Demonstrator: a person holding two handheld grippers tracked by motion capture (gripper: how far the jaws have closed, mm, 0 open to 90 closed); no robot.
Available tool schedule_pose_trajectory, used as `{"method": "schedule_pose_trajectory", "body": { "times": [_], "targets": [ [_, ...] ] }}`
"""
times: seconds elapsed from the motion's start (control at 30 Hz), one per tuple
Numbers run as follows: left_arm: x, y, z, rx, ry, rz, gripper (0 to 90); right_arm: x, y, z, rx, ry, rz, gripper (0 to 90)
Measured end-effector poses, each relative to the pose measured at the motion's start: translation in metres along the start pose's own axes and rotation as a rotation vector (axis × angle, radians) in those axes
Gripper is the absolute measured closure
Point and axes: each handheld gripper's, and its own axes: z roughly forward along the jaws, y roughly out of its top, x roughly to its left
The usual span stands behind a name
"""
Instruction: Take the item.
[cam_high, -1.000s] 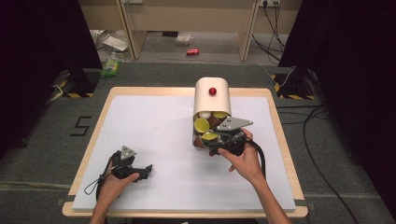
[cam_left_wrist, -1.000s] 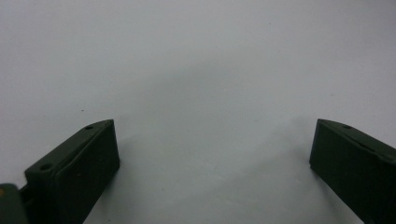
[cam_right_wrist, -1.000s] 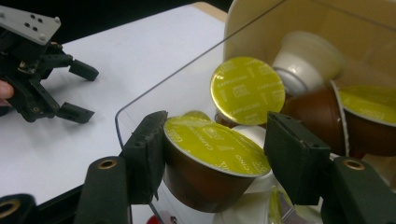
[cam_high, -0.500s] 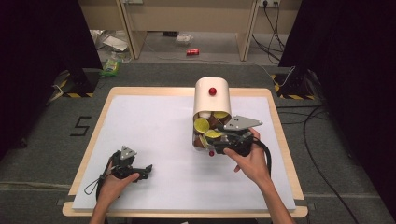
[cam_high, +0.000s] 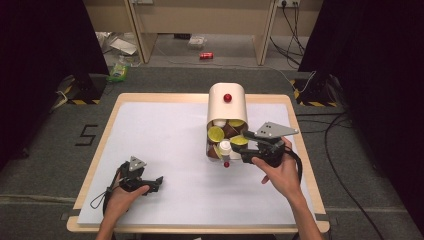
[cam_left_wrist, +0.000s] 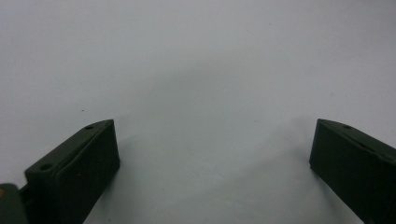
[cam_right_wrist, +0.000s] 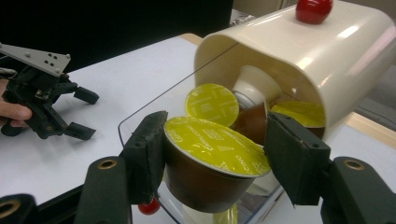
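While left gripper (cam_high: 156, 181) jaws gape empty, right gripper (cam_right_wrist: 215, 154) jaws clamp yellow-lidded capsule (cam_right_wrist: 212, 161) between them.

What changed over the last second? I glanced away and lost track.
The right gripper, shut on a yellow-lidded capsule, pulled back slightly from the capsule holder toward the person. The left gripper stayed open on the table, and the holder did not move.

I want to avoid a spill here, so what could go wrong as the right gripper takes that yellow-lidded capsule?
1. The right gripper pinches the capsule by its tapered sides, so it might slip out.
2. Other capsules lie loosely piled right behind it in the cream holder; pulling could drag some onto the table.
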Motion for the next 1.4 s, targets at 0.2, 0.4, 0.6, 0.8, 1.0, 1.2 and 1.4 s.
{"method": "schedule_pose_trajectory", "body": {
  "times": [0.2, 0.4, 0.6, 0.8, 1.0, 1.2, 1.4],
  "targets": [
    [0.0, 0.0, 0.0, 0.0, 0.0, 0.0, 0.9, -0.006, -0.002, -0.008, -0.004, -0.019, 0.006, 41.1],
    [0.0, 0.0, 0.0, -0.001, 0.0, 0.0, 0.9, -0.013, -0.005, -0.015, -0.005, -0.045, 0.016, 41.1],
    [0.0, 0.0, 0.0, -0.001, 0.0, 0.0, 0.9, -0.026, -0.009, -0.023, -0.013, -0.078, 0.036, 41.1],
    [0.0, 0.0, 0.0, -0.002, 0.0, 0.0, 0.9, -0.039, -0.017, -0.031, -0.007, -0.129, 0.054, 41.1],
    [0.0, 0.0, 0.0, -0.001, -0.001, 0.0, 0.9, -0.058, -0.036, -0.026, 0.037, -0.166, 0.094, 41.1],
    [0.0, 0.0, 0.0, 0.0, 0.0, 0.0, 0.9, -0.07, -0.053, -0.017, 0.077, -0.191, 0.118, 41.1],
    [0.0, 0.0, 0.0, -0.001, 0.0, 0.002, 0.9, -0.08, -0.071, -0.003, 0.128, -0.204, 0.137, 41.1]
  ]
}}
